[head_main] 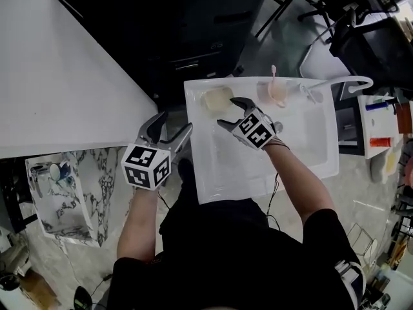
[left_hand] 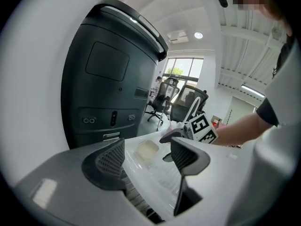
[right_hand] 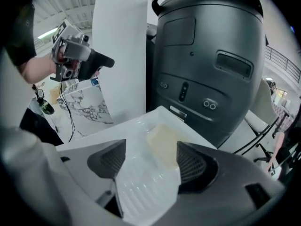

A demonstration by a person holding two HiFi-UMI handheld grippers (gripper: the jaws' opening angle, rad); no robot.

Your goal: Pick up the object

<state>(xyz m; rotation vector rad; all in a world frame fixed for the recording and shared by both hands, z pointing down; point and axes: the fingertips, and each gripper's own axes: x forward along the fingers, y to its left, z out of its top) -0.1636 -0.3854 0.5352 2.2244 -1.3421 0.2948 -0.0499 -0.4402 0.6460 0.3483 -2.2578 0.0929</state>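
Note:
A pale yellow sponge-like block (head_main: pixel 217 100) lies in the far left corner of a white sink (head_main: pixel 200 173). The block also shows ahead of the jaws in the right gripper view (right_hand: pixel 163 144) and in the left gripper view (left_hand: pixel 146 150). My right gripper (head_main: pixel 230 113) hangs over the sink just right of the block, open and empty. The left gripper (head_main: pixel 169 132) is open at the sink's left rim, holding nothing. From the left gripper view, the right gripper (left_hand: pixel 175 136) appears beyond the block.
A pink brush-like item (head_main: pixel 277 90) and a white faucet (head_main: pixel 335 84) sit at the sink's far right. A dark grey machine (right_hand: pixel 207 55) stands right behind the sink. A white counter (head_main: pixel 58 76) lies left, a marbled bin (head_main: pixel 61 196) below it.

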